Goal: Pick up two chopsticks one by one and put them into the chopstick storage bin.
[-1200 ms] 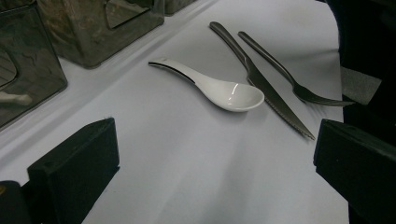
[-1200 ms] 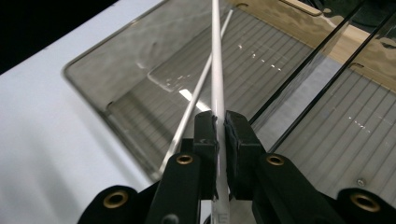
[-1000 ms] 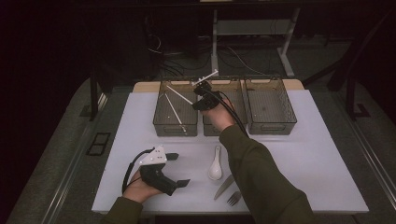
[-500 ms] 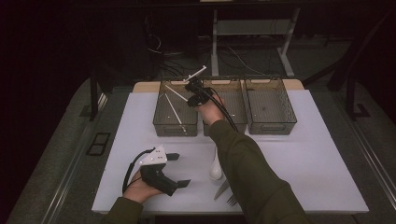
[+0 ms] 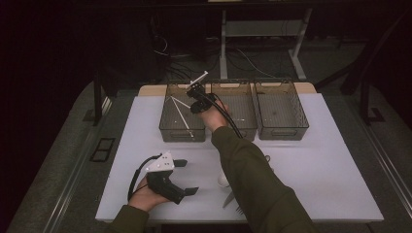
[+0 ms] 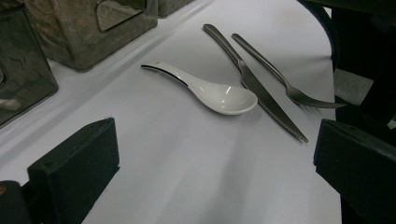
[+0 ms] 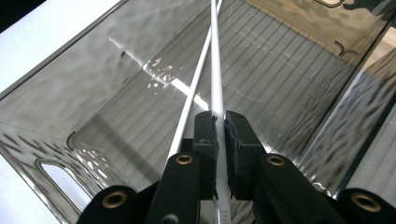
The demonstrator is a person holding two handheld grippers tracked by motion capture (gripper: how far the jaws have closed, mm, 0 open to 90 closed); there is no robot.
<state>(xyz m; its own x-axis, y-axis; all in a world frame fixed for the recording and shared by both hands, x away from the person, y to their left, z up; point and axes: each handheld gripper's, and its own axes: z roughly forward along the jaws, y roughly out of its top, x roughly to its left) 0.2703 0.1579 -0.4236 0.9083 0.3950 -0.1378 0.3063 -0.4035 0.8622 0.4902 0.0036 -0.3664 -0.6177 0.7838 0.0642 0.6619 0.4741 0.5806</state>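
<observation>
My right gripper (image 5: 196, 95) hangs over the left clear bin (image 5: 167, 127), shut on a thin white chopstick (image 5: 199, 77) that sticks up and to the right out of its jaws. In the right gripper view the pads (image 7: 205, 130) pinch that chopstick (image 7: 215, 79) above the bin floor, where a second white chopstick (image 7: 187, 116) lies slanted. My left gripper (image 5: 187, 177) rests in the hand on the table's near left, jaws wide open and holding nothing. Ahead of it lie a white ceramic spoon (image 6: 210, 91), a knife (image 6: 257, 88) and a fork (image 6: 285, 79).
Three clear bins stand in a row at the table's far side: the left one, a middle bin (image 5: 241, 128) and a right bin (image 5: 282, 130). My right forearm (image 5: 248, 170) crosses the table's middle and covers part of the cutlery. The white tabletop (image 5: 330, 170) is bare at the right.
My right gripper has carried the chopstick leftward, from above the middle bin to above the left bin, and slightly lower. The left gripper has stayed put.
</observation>
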